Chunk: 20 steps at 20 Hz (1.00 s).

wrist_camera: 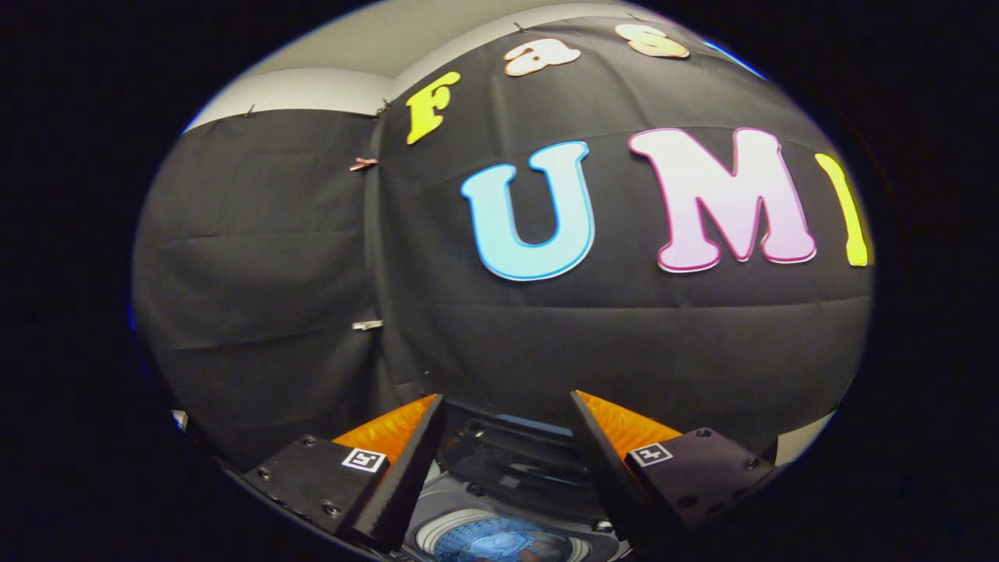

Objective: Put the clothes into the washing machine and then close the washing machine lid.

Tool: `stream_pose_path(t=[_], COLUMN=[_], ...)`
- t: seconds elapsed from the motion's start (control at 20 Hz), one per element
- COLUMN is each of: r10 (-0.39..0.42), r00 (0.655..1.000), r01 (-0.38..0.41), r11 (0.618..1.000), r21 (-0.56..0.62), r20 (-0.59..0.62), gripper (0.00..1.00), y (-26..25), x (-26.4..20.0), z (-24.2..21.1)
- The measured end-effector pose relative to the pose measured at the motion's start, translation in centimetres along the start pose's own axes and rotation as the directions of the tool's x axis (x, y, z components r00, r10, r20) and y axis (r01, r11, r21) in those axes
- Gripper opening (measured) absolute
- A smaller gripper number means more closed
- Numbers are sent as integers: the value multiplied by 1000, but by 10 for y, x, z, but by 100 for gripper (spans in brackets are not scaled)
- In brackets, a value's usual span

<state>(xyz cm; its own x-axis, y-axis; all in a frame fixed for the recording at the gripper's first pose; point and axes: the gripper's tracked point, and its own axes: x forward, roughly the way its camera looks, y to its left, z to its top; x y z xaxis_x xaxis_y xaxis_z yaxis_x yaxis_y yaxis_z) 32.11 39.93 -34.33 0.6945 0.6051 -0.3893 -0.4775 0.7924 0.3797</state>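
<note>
Gripper view: parted fingers (507,406) above washing machine (507,538)

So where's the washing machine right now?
In the gripper view, the washing machine sits low between the open tongs, its round drum opening below them.

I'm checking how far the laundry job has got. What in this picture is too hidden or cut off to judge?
- Washing machine, gripper view: seen between the open tool fingers, which cover its sides.
- Drum: cut off below; something bluish lies inside, unclear whether clothes.
- Lid: a dark raised part behind the drum may be it; too dim to be sure.
</note>
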Motion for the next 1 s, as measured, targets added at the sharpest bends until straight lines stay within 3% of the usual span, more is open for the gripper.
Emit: stream_pose_path(t=[0.2, 0.55, 1.0], r10=[-128, -342, -426], r00=[992, 938, 892], r01=[128, 343, 428], r11=[990, 939, 903], r21=[54, 9, -21], r20=[-5, -51, -151], gripper=[99, 99, 99], y=[-31, -85, -110], x=[16, 30, 37], z=[-5, -22, -47])
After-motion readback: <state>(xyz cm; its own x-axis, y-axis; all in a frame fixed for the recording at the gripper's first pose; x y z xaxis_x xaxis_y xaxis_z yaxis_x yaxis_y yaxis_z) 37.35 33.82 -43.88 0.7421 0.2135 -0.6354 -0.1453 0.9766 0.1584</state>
